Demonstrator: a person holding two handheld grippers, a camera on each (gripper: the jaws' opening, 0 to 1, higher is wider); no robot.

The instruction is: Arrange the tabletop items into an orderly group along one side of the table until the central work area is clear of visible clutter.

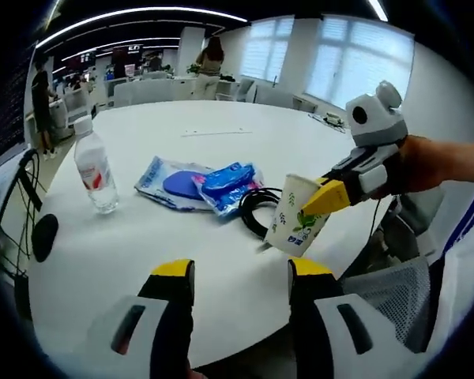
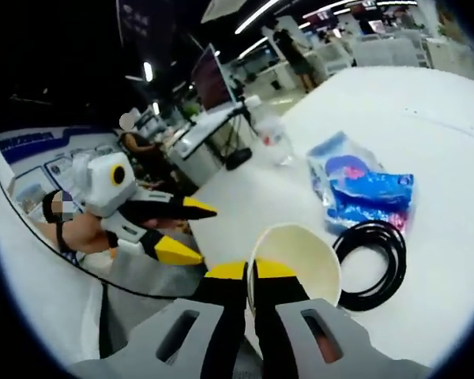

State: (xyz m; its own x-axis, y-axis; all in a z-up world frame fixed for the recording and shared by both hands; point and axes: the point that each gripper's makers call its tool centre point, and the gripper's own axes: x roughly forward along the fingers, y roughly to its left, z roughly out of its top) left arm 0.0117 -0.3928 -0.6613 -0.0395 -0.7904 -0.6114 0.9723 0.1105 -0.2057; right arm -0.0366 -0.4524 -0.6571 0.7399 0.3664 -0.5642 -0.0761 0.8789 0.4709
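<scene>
A white paper cup [image 1: 295, 217] with a green leaf print hangs tilted just above the near edge of the round white table [image 1: 182, 260]. My right gripper [image 1: 322, 201] comes in from the right, shut on the cup's rim. In the right gripper view its jaws [image 2: 250, 272] pinch the rim of the cup [image 2: 300, 257]. My left gripper [image 1: 241, 272] is open and holds nothing, low over the table's near edge; it also shows open at left [image 2: 193, 231]. On the table lie a water bottle [image 1: 95, 172], blue packets [image 1: 201, 183] and a black cable coil [image 1: 253, 209].
A mesh chair [image 1: 387, 292] stands at the table's near right edge. Sheets of paper [image 1: 217, 132] lie at the far side. People, desks and chairs fill the room behind. In the right gripper view, bottle [image 2: 275, 138], packets [image 2: 363, 185] and cable [image 2: 371, 264] lie beyond the cup.
</scene>
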